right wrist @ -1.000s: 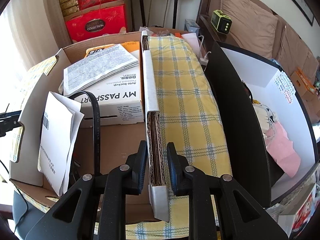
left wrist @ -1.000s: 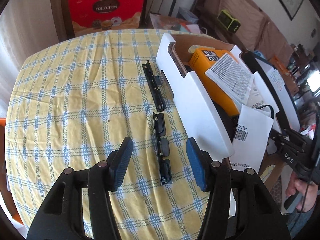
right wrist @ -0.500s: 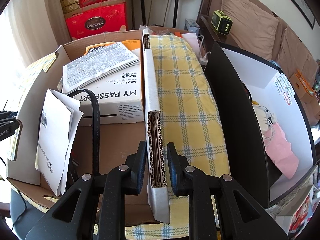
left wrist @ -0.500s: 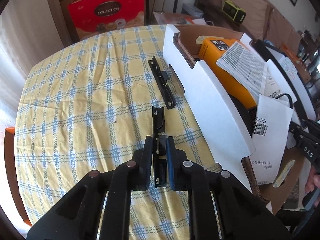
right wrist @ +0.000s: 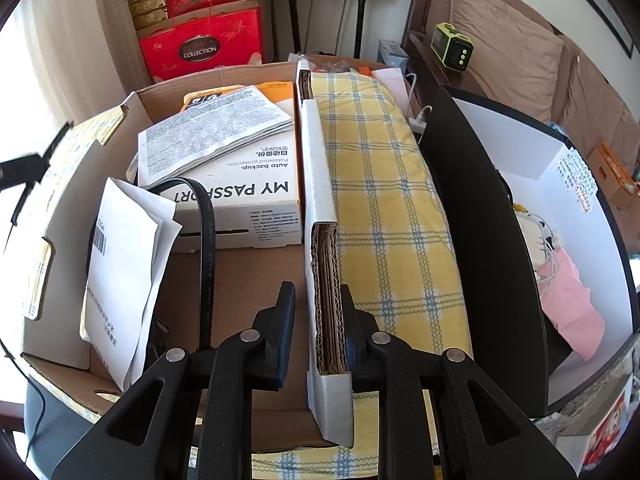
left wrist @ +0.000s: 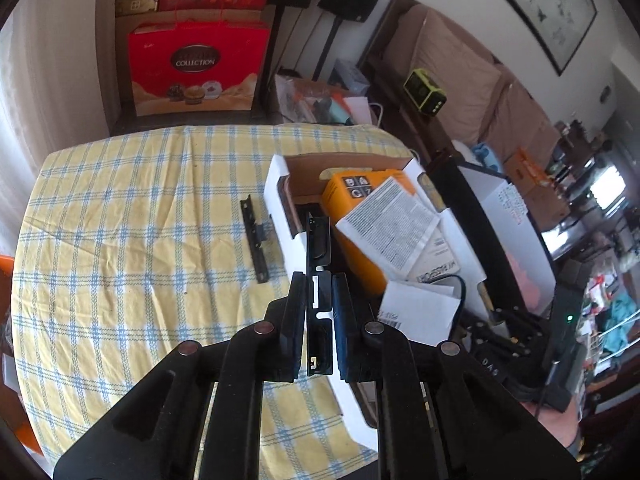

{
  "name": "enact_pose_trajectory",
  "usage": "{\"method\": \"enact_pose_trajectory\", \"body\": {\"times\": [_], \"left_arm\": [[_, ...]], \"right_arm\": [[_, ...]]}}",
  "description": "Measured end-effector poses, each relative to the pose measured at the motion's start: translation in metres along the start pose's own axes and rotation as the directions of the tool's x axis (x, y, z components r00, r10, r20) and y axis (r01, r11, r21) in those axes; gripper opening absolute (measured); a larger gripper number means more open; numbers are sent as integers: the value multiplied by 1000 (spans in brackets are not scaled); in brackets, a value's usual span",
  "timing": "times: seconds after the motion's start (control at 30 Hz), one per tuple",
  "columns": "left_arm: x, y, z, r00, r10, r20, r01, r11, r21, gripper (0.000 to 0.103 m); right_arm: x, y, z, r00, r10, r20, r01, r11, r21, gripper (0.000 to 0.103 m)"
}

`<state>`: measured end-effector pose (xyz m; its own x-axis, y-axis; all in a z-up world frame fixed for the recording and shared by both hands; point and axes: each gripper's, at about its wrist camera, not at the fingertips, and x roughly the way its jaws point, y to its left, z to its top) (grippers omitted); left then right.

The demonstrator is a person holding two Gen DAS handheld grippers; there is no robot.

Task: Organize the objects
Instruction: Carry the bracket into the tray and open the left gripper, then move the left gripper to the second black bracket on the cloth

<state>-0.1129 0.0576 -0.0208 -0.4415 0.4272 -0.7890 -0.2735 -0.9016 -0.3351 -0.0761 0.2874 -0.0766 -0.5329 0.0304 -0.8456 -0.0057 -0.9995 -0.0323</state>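
My left gripper (left wrist: 319, 312) is shut on a long black plastic bracket (left wrist: 318, 248) and holds it in the air over the near wall of the cardboard box (left wrist: 280, 200). A second black bracket (left wrist: 255, 238) lies on the checked tablecloth (left wrist: 120, 240) left of the box. My right gripper (right wrist: 316, 320) straddles the box's right wall (right wrist: 320, 200); the right finger touches the wall and a small gap shows at the left finger. The box holds an orange box (left wrist: 352, 208), a white "My Passport" box (right wrist: 240, 204), leaflets and a black cable (right wrist: 206, 240).
A black-and-white open case (right wrist: 500, 220) with pink items stands right of the table. Red gift boxes (left wrist: 196, 68) stand behind the table. A sofa (left wrist: 460, 80) runs along the right. The left gripper shows at the edge of the right wrist view (right wrist: 24, 168).
My left gripper closed on the near bracket, lifted it off the cloth and carried it right, over the box. My right gripper's left finger has eased slightly off the box wall.
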Motion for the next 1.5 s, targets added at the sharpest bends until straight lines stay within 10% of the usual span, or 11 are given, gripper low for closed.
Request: {"method": "enact_pose_trajectory", "body": {"times": [0.3, 0.87, 1.5], "left_arm": [[41, -14, 12, 998, 0, -60, -3, 999, -46, 12], [20, 29, 30, 1000, 28, 11, -26, 991, -129, 69], [74, 60, 25, 980, 170, -100, -182, 976, -123, 67]], "right_arm": [[0, -1, 0, 1000, 4, -1, -4, 1000, -4, 20], [1, 1, 0, 1000, 12, -2, -12, 1000, -5, 22], [2, -11, -2, 1000, 2, 7, -3, 994, 113, 23]]}}
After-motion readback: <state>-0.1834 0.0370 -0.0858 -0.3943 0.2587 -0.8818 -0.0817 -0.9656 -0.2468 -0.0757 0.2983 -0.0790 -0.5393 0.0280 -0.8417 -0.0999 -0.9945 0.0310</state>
